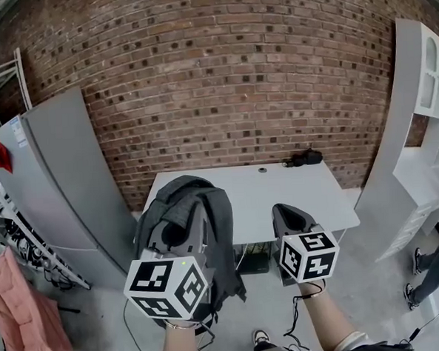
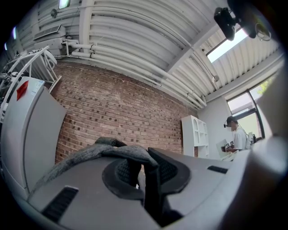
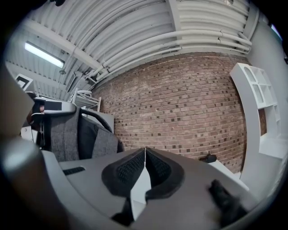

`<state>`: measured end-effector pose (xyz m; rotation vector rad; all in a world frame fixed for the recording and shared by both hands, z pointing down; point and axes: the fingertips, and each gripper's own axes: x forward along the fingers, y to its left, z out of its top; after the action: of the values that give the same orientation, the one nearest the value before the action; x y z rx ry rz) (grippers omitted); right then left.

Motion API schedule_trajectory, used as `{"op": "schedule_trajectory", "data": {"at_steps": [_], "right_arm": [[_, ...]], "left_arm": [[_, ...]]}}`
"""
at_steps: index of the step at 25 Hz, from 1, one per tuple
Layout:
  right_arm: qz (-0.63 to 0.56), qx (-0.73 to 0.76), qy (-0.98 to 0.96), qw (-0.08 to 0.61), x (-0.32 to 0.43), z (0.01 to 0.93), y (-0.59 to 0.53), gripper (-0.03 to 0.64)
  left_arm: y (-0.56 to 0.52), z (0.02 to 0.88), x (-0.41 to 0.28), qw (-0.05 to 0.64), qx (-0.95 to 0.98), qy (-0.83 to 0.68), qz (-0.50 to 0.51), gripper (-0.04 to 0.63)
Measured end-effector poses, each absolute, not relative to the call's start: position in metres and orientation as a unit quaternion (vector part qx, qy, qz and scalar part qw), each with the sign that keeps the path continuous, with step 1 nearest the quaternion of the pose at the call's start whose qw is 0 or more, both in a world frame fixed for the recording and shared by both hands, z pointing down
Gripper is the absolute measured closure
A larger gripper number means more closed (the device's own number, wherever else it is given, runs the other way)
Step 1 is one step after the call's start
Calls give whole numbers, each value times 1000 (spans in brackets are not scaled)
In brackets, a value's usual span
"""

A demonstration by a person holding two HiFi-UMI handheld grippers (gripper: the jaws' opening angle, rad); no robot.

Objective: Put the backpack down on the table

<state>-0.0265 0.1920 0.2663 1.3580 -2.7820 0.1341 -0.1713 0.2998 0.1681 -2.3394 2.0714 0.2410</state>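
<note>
A grey backpack point(image 1: 212, 231) hangs in front of the white table point(image 1: 250, 199), at its near left edge and off the tabletop. My left gripper point(image 1: 177, 231) is shut on the backpack's top strap point(image 2: 123, 153), which drapes over and between the pads of the left gripper point(image 2: 140, 173). To its right, my right gripper point(image 1: 291, 217) is held level beside the backpack, apart from it. In the right gripper view the right gripper point(image 3: 145, 167) is shut with its pads meeting and nothing between them. The backpack point(image 3: 74, 134) shows at that view's left.
A small black object point(image 1: 305, 157) lies at the table's far right corner. A grey cabinet point(image 1: 64, 180) stands at the left and a white shelf unit point(image 1: 423, 114) at the right, before a brick wall. A person point(image 2: 236, 134) stands far right; cables lie under the table.
</note>
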Motion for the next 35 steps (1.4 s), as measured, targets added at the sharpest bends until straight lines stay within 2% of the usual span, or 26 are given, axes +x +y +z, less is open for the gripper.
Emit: {"op": "schedule_trajectory", "data": {"at_steps": [15, 35], "right_arm": [[32, 415, -909, 14, -35, 246, 95, 586], [59, 394, -917, 19, -14, 274, -19, 586]], "left_arm": [[210, 150, -172, 14, -728, 681, 77, 541], [103, 154, -156, 20, -702, 708, 72, 541]]}}
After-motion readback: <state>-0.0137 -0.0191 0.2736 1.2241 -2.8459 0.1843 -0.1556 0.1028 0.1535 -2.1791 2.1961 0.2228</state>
